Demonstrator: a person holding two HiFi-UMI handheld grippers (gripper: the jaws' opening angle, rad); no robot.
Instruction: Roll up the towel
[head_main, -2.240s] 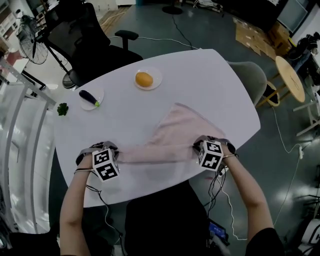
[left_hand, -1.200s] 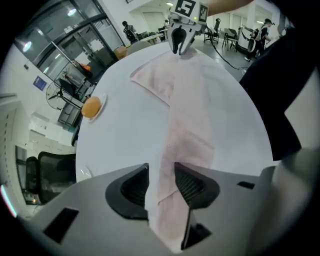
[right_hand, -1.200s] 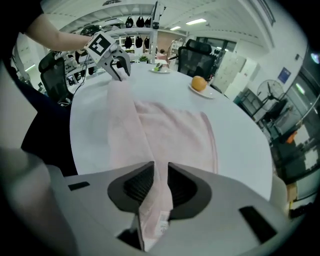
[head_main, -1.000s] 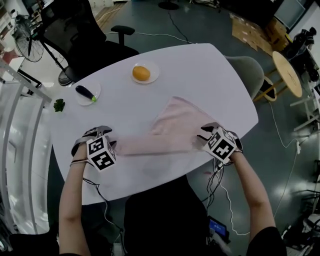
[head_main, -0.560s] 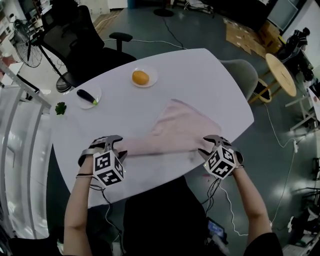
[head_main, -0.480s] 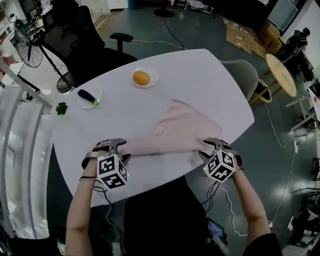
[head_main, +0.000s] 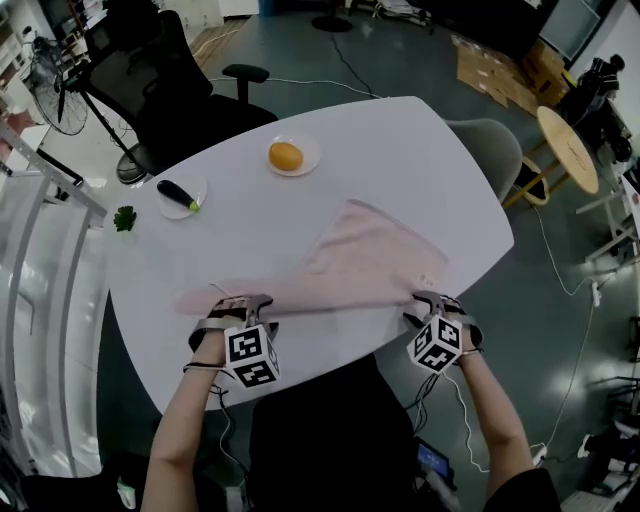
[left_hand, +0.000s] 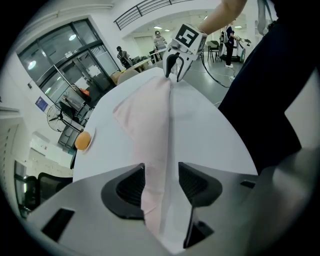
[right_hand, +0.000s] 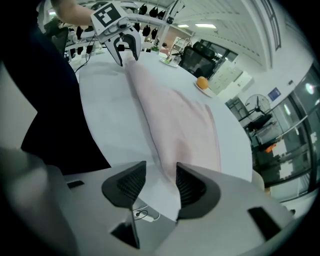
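While both grippers point down at the near side of the white table, a small green thing sits by its left edge. Next to it is a little plate with a purple eggplant.

The left gripper is over the pink towel, near its left end. Its jaws have just been opening. They stand apart with the thin towel strip between them, not squeezed.

Farther back, an orange sits on another plate.

The towel lies flat, with a long fold along the front and a wide flap going up to the right.

The right gripper is at the towel's right end. Its jaws have just been opening too, and they stand apart around the towel corner.
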